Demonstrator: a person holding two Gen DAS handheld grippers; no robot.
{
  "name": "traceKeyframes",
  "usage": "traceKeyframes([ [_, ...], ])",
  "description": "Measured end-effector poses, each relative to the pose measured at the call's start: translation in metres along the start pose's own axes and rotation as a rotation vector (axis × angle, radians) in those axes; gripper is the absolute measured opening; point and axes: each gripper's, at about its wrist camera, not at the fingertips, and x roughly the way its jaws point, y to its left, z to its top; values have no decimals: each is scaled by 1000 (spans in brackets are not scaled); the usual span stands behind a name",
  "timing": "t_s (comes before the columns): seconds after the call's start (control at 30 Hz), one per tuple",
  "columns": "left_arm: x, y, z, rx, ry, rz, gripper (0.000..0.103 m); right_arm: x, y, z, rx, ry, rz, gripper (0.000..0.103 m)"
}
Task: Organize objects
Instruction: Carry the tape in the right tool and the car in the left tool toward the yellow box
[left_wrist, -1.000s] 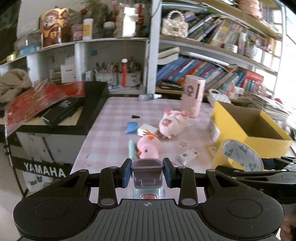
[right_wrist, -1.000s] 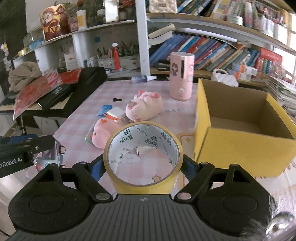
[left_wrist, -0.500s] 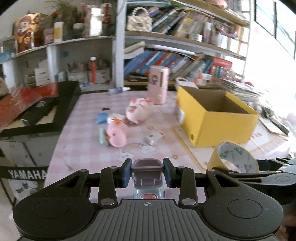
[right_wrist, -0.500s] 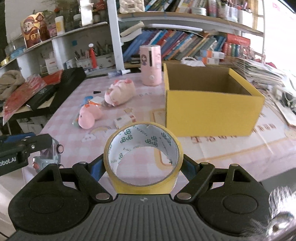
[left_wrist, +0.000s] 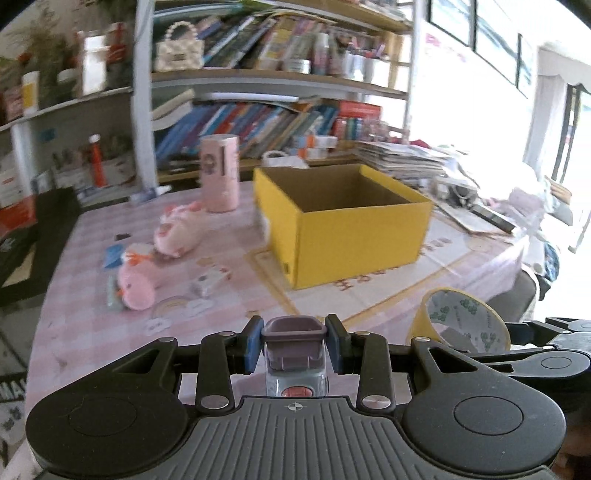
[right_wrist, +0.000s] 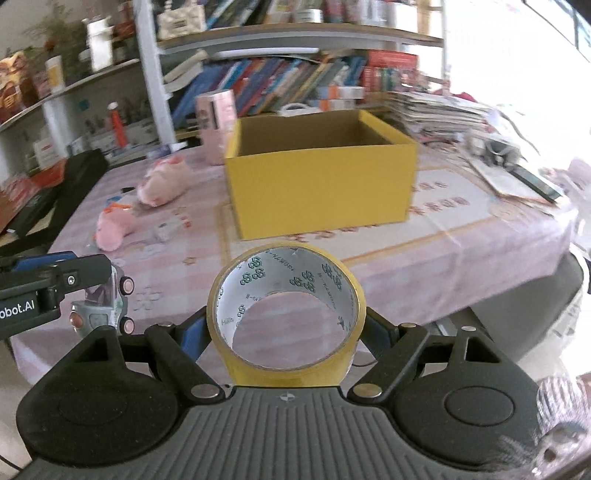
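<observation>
My left gripper (left_wrist: 294, 345) is shut on a small grey toy car (left_wrist: 295, 363), held in the air before the table's near edge. The car also shows in the right wrist view (right_wrist: 101, 308). My right gripper (right_wrist: 286, 328) is shut on a yellow tape roll (right_wrist: 286, 306), which also shows in the left wrist view (left_wrist: 463, 325). An open, empty yellow box (left_wrist: 343, 225) stands on the pink checked table (left_wrist: 221, 299), ahead of both grippers (right_wrist: 321, 177).
Two pink plush toys (left_wrist: 136, 282) (left_wrist: 179, 230), a pink cylinder (left_wrist: 218, 173) and small cards lie left of the box. A black case (left_wrist: 22, 240) sits at the far left. Bookshelves stand behind; stacked papers (left_wrist: 406, 158) lie to the right.
Both grippers have swung right and pulled back from the table with their loads. The yellow box now sits near the centre of both views; the plush toys have shifted left.
</observation>
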Motion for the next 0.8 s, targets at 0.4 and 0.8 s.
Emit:
traceKeyframes([
  [0.4, 13, -20, 13, 41, -15, -39, 34, -1, -27, 5, 33, -4, -41, 81],
  [0.8, 33, -30, 30, 45, -30, -35, 34, 13, -41, 23, 27, 0, -42, 81],
])
